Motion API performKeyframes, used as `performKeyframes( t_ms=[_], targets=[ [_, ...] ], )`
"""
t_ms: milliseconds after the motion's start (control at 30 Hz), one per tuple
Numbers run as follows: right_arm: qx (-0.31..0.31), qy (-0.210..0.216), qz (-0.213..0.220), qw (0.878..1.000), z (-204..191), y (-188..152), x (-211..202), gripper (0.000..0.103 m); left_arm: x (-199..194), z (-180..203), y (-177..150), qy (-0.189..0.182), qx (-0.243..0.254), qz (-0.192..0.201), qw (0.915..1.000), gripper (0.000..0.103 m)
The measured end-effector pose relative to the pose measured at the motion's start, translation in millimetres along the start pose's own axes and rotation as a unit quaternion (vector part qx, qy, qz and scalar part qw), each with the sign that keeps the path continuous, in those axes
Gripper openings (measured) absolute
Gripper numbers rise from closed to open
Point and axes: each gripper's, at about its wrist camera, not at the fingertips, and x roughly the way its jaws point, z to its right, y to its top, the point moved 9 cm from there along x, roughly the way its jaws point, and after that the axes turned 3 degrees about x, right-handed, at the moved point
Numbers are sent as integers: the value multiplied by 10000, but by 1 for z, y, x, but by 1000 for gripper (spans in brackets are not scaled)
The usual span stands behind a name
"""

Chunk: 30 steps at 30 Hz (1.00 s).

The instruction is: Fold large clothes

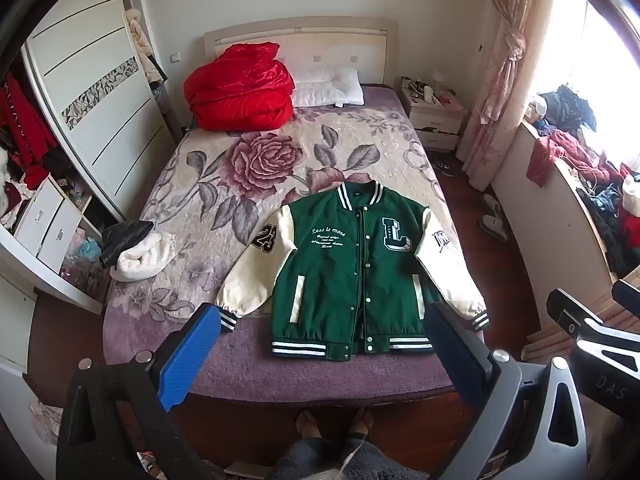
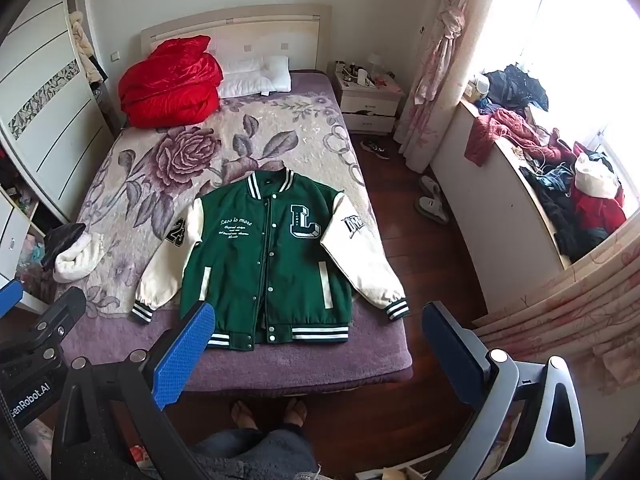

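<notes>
A green varsity jacket (image 1: 348,264) with cream sleeves lies flat, front up and buttoned, near the foot of the bed; it also shows in the right wrist view (image 2: 264,264). Both sleeves are spread out to the sides. My left gripper (image 1: 324,320) is open and empty, held above the foot of the bed. My right gripper (image 2: 316,320) is open and empty at about the same height, over the bed's right corner. Neither touches the jacket.
The bed (image 1: 248,364) has a floral blanket, a red quilt (image 1: 240,88) and a pillow (image 1: 328,88) at the head. A white and black garment (image 1: 136,252) lies at the bed's left edge. A wardrobe stands left, a nightstand (image 1: 432,120) and cluttered ledge right.
</notes>
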Motion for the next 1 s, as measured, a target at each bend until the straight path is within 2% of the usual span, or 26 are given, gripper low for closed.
performKeyframes(
  t_ms=[300,1000],
  targets=[
    [-22,-34,20,10000,1,1,-4,103,2,0,2,70,13,1,10000,103],
    [1,-9,71,10000,2,0,-11,103,-22,-3,14,29,-30,110,9999,103]
  ],
)
